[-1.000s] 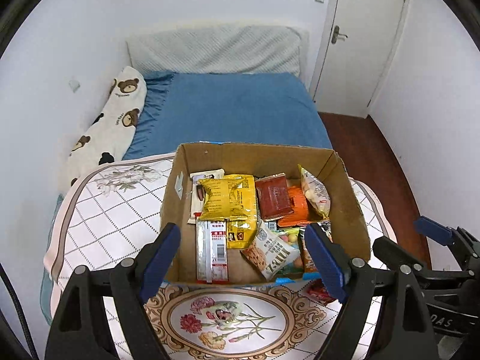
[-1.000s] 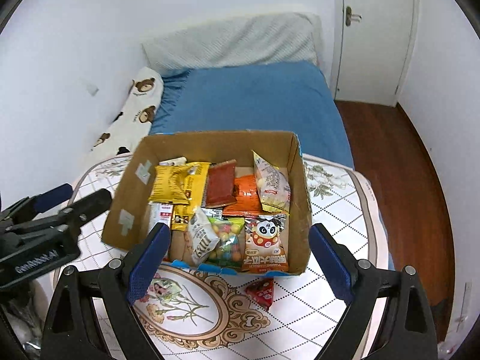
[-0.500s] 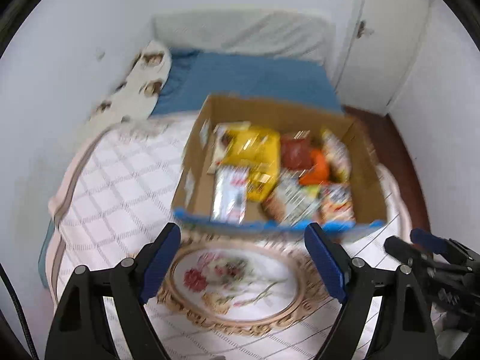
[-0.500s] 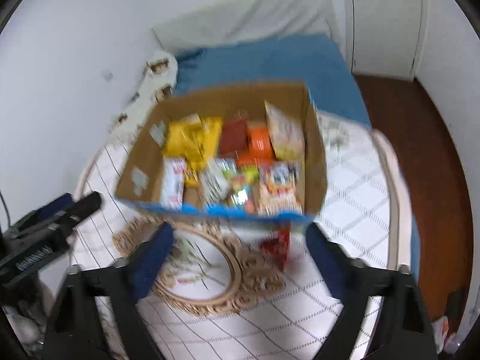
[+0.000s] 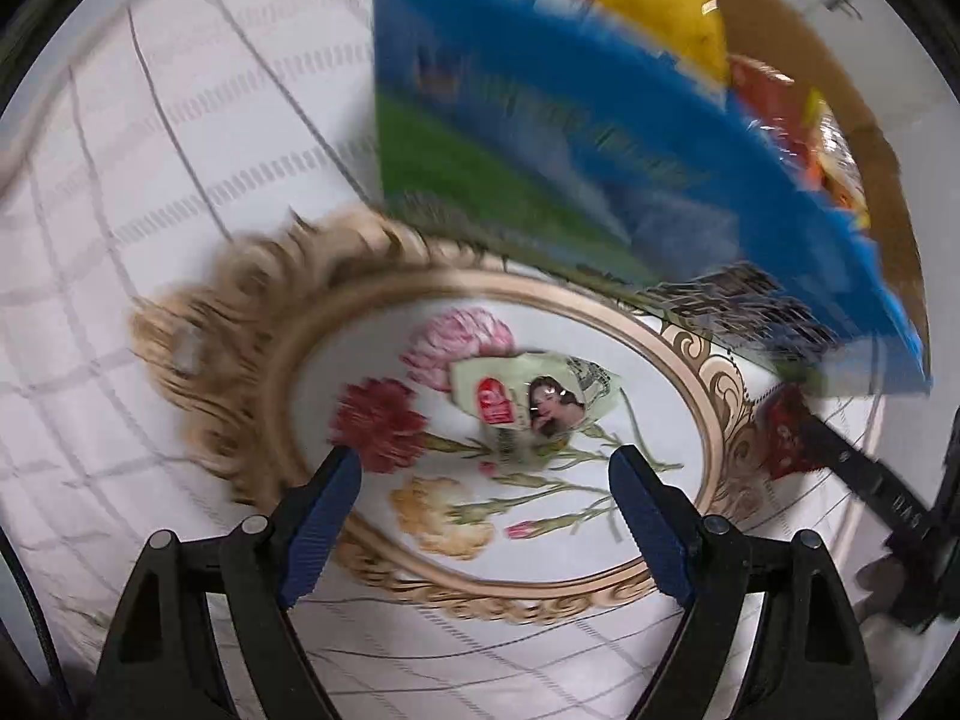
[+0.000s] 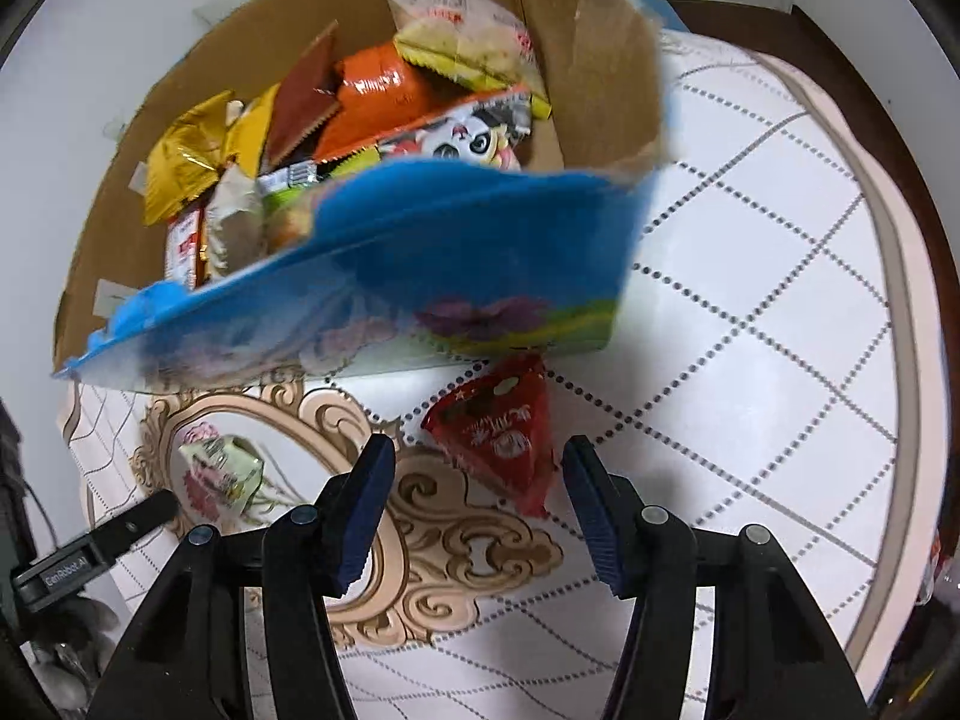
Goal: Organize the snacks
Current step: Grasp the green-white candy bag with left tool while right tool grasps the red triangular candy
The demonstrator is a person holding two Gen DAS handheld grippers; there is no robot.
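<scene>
Motion blur is smearing most of the left wrist view: the printing on the blue-and-green outer wall of the cardboard box (image 5: 540,138) is running into streaks and cannot be read, and the packets showing above its rim are only patches of yellow, red and orange. The box is lying cut off at the top edge of both views. In the right wrist view the box's near wall (image 6: 384,276) is hiding the lower halves of the snacks inside; a panda face is showing on one packet (image 6: 474,141), and an orange packet (image 6: 378,87) and a gold one (image 6: 180,165) are poking up beside it, their lettering too small to make out.

The left tongs (image 5: 483,480) are hanging released and holding nothing, directly over the flowered medallion of the tablecloth (image 5: 180,120). Just ahead of them a pale green snack packet (image 5: 534,405) is lying on the table, showing a red label and a woman's portrait; its text is unreadable.

The right tongs (image 6: 477,468) are spread wide as well, with a red triangular snack packet (image 6: 501,438) lying between the blue pads (image 6: 366,504), though I cannot tell whether either pad is touching it. Its white script is illegible. The packet is sitting just outside the box's near wall. The other tool at the left edge is reading "GenRobot.AI"
</scene>
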